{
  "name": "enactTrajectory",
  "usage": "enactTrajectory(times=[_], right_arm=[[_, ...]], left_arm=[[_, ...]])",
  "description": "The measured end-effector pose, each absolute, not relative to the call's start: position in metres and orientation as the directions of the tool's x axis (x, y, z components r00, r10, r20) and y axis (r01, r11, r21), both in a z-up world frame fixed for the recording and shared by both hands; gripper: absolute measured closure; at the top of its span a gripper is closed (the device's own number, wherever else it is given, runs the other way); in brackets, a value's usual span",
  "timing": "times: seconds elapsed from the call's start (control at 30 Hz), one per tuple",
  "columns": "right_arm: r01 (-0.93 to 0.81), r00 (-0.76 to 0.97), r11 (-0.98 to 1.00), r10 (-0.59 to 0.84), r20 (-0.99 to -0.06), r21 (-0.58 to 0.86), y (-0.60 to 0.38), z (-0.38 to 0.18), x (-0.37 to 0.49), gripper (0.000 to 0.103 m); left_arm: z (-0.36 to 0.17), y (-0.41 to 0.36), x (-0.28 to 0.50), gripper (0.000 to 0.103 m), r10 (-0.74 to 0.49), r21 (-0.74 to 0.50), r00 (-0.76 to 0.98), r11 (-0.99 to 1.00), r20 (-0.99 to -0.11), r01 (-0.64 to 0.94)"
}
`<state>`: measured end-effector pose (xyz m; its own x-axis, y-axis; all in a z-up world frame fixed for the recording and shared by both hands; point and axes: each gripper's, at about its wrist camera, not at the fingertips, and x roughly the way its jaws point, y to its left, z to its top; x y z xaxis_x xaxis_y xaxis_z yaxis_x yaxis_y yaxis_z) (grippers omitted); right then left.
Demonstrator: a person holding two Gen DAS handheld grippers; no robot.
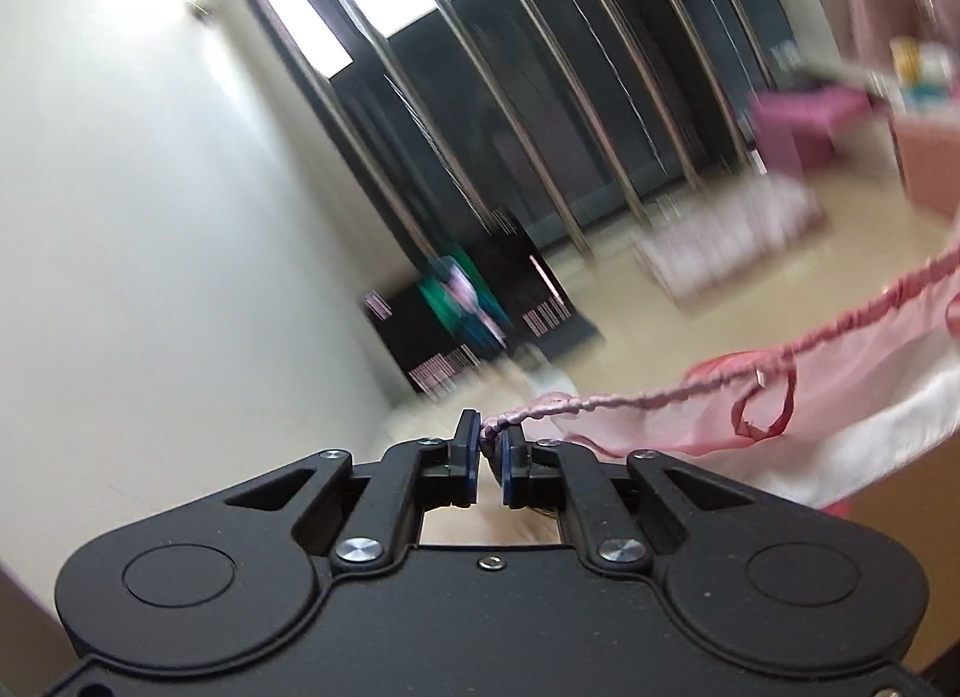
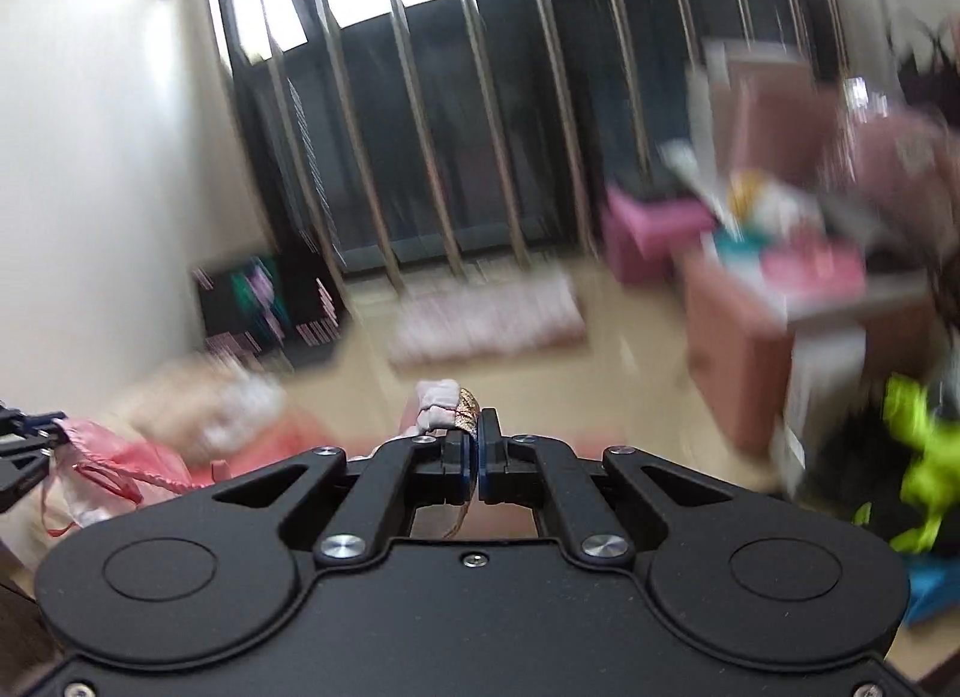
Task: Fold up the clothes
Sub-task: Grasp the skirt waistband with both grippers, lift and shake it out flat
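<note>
Both grippers clamp one sheer pink garment with a gathered elastic edge (image 1: 840, 391). Left gripper (image 1: 489, 445) pinches the elastic; right gripper (image 2: 478, 445) pinches a bunched corner. Background blurred.

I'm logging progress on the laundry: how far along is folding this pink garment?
Done: both grippers have taken hold. The left gripper is shut on the gathered edge of the pink garment; the right gripper pinches another bit of cloth. In hand: the garment hangs stretched between them. Left: no fold shows yet.
</note>
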<state>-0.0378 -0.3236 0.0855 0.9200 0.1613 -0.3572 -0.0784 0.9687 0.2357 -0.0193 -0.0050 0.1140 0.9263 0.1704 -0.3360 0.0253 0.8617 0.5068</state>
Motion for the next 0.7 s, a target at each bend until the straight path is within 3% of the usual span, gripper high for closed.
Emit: enactTrajectory(times=[0.13, 0.3, 0.5, 0.6, 0.7], right_arm=[[-0.147, 0.954, 0.960, 0.200, -0.223, 0.237, -0.330, 0.134, -0.062, 0.101], [-0.179, 0.966, 0.959, 0.213, -0.145, 0.218, -0.332, 0.155, -0.065, 0.101], [-0.170, 0.925, 0.957, 0.237, -0.295, 0.237, -0.332, 0.140, 0.023, 0.101], [-0.138, 0.918, 0.968, 0.204, -0.340, 0.208, -0.335, 0.143, 0.081, 0.102], [-0.104, 0.949, 0.983, 0.143, -0.280, 0.151, -0.335, 0.173, 0.121, 0.102]], left_arm=[[0.170, 0.003, -0.057, 0.096, 0.164, 0.480, 0.965, 0.876, -0.206, -0.046], [0.177, -0.002, -0.054, 0.096, 0.164, 0.485, 0.965, 0.873, -0.203, -0.047], [0.147, -0.016, 0.041, 0.096, 0.222, 0.518, 0.933, 0.854, -0.284, -0.046], [0.161, -0.030, 0.088, 0.096, 0.248, 0.513, 0.945, 0.851, -0.213, -0.108], [0.190, -0.043, 0.120, 0.096, 0.260, 0.495, 0.959, 0.851, -0.113, -0.173]])
